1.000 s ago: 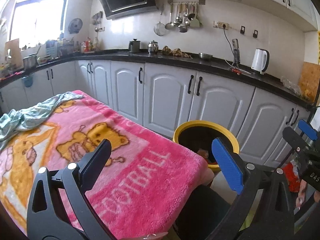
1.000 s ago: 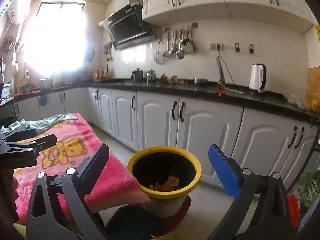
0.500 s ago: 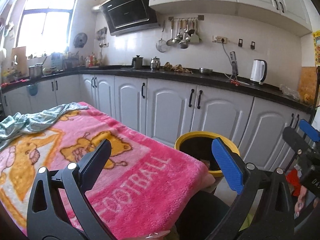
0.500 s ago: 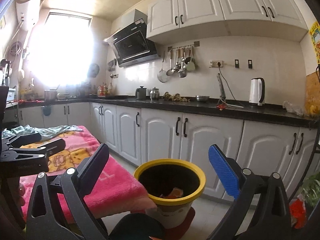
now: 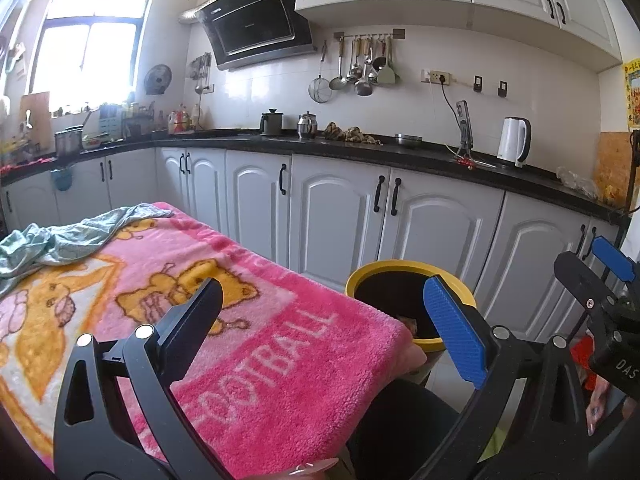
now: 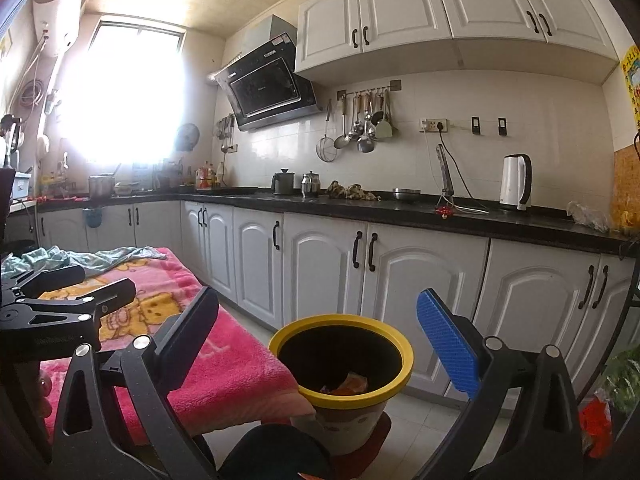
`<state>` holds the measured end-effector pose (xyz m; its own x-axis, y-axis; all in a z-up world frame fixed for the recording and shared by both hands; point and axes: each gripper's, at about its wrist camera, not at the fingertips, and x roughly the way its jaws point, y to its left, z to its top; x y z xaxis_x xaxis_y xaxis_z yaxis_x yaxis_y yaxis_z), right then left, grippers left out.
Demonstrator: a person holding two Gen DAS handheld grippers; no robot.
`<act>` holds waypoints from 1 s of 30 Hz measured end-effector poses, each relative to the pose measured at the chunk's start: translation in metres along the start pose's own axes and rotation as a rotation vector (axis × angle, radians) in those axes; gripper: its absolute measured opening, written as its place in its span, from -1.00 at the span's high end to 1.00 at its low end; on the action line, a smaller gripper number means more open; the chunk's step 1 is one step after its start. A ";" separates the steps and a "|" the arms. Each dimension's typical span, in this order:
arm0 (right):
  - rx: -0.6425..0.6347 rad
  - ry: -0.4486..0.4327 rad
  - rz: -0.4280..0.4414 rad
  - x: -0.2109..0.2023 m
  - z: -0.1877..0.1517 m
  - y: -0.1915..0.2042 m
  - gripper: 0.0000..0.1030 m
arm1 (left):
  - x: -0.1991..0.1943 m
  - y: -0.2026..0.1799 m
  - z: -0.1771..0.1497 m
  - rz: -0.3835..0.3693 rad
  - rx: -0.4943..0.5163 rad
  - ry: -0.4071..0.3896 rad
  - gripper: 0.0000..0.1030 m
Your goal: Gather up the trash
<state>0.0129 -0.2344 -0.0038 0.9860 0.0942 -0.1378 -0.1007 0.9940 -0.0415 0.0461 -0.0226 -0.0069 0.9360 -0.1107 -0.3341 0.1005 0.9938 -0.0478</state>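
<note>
We hold both grippers, the left gripper (image 5: 320,312) and right gripper (image 6: 320,332), spread wide and empty, trash (image 6: 348,386) already lying in the yellow-rimmed bin (image 6: 400,376) right of the pink blanket (image 5: 280,360), so little seems left.

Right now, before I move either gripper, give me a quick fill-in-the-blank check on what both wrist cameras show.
1. The trash bin has a ____ rim.
2. The left gripper and the right gripper both stand ____, holding nothing.
3. The word on the pink blanket reads ____.
4. The crumpled green cloth lies on the ____ beside the bin.

Missing words: yellow; open; FOOTBALL; blanket
</note>
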 end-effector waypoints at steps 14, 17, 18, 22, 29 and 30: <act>0.001 0.000 0.002 0.000 0.000 0.000 -0.88 | 0.001 0.002 0.001 0.003 -0.002 -0.001 -0.79; 0.001 -0.001 0.003 0.000 0.000 0.000 -0.88 | 0.001 0.002 0.001 0.002 -0.002 -0.001 -0.79; 0.001 0.000 0.004 0.000 0.000 0.000 -0.88 | 0.001 0.002 0.001 0.002 -0.003 -0.001 -0.79; 0.000 0.000 0.003 0.000 0.000 0.001 -0.88 | 0.000 0.002 0.001 0.003 -0.004 -0.002 -0.79; 0.001 -0.001 0.005 0.000 0.000 0.001 -0.88 | 0.000 0.002 0.001 0.002 -0.004 -0.001 -0.79; 0.001 0.000 0.005 0.000 0.000 0.001 -0.88 | 0.000 0.003 0.001 0.003 -0.004 -0.001 -0.79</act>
<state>0.0128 -0.2331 -0.0043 0.9855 0.0991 -0.1378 -0.1055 0.9936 -0.0399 0.0469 -0.0201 -0.0067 0.9368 -0.1075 -0.3330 0.0960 0.9941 -0.0509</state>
